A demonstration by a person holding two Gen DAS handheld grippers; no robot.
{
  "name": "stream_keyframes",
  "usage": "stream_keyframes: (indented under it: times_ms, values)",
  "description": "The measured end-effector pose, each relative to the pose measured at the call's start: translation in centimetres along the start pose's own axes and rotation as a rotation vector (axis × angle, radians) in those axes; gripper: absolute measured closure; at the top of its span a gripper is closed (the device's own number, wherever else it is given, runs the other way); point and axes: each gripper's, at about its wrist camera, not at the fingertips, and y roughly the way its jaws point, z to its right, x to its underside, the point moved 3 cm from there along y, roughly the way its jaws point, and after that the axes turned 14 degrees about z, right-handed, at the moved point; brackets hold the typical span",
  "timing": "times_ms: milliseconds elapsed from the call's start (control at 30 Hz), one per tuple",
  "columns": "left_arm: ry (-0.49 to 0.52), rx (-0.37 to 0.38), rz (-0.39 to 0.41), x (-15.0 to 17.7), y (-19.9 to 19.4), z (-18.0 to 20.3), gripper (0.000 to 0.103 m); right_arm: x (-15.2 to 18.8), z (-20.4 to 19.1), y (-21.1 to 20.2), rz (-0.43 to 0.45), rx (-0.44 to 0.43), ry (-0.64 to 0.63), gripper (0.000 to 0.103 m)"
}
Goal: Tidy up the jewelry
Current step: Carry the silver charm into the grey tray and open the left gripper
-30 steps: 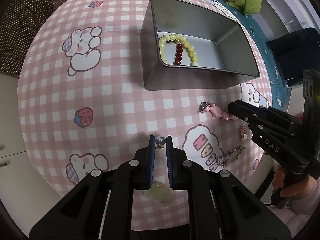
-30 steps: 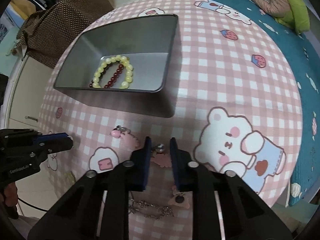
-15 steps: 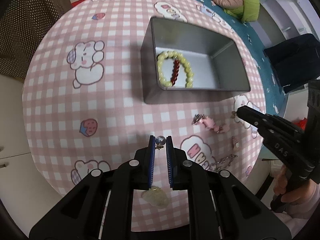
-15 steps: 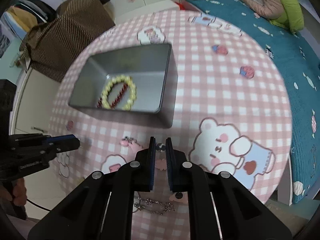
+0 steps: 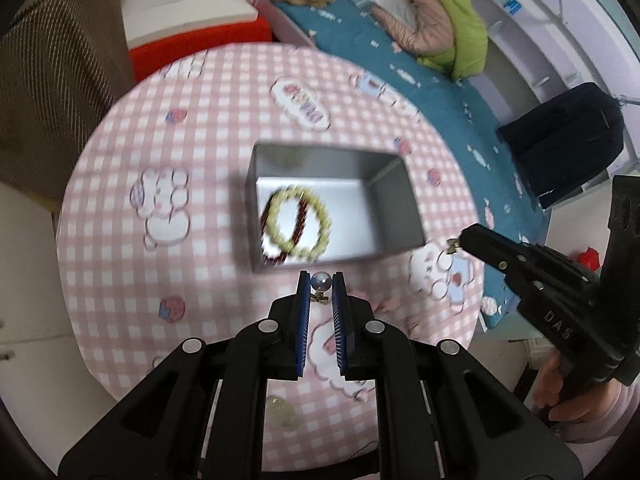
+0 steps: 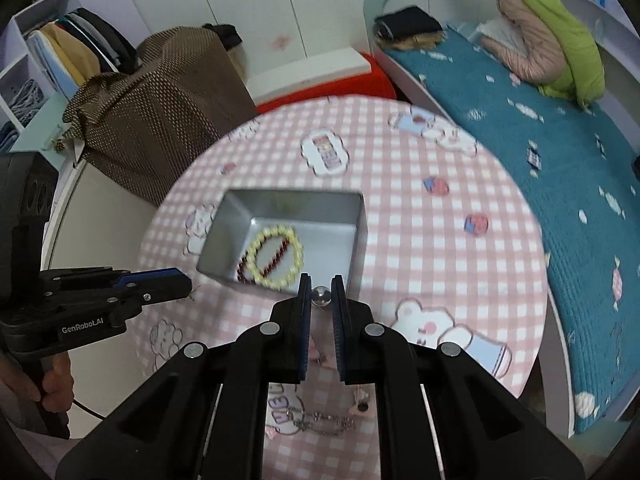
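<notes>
Paired silver-ball earrings (image 5: 321,281) (image 6: 321,295), 1 pinched in each tool: left tool (image 5: 321,286) and right tool (image 6: 321,294) hover near the grey rectangular metal tin (image 6: 362,220), which holds 2 bead bracelets (image 6: 274,256), on the pink checked desk (image 6: 420,248), presumably for joint deposit.

I am in a bedroom at home. Just beyond my round desk (image 6: 420,264), with its pink checked cloth printed with cartoon bears, runs a bed (image 6: 560,168) under a teal candy-print cover. At the bed's far end lie a bundled pink and lime-green quilt (image 6: 552,52) and a folded dark garment (image 6: 408,24). To the left of the bed stand white wardrobe doors (image 6: 256,4) stuck with butterfly decals, and farther left open shelves (image 6: 60,52) hold stacked folded clothes. A brown dotted cloth (image 6: 152,120) drapes a cabinet below those shelves.
</notes>
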Motion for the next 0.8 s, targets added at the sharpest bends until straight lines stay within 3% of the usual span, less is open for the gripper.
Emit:
stream_keyframes:
  times_ms: [267, 500, 800]
  values:
    - [-0.008, 0.046, 0.019, -2.9, 2.0, 2.2, 0.092, -1.4, 0.0, 2.0, 0.000, -0.018, -0.018, 0.094]
    - [0.000, 0.075, -0.043, -2.8, 5.2, 3.3, 0.092, -0.8, 0.7, 3.0, -0.047, -0.021, 0.002, 0.091]
    - [0.046, 0.113, -0.116, -2.0, 7.8, 5.5, 0.091, 0.0, 3.4, 1.1, -0.033, 0.062, 0.080, 0.087]
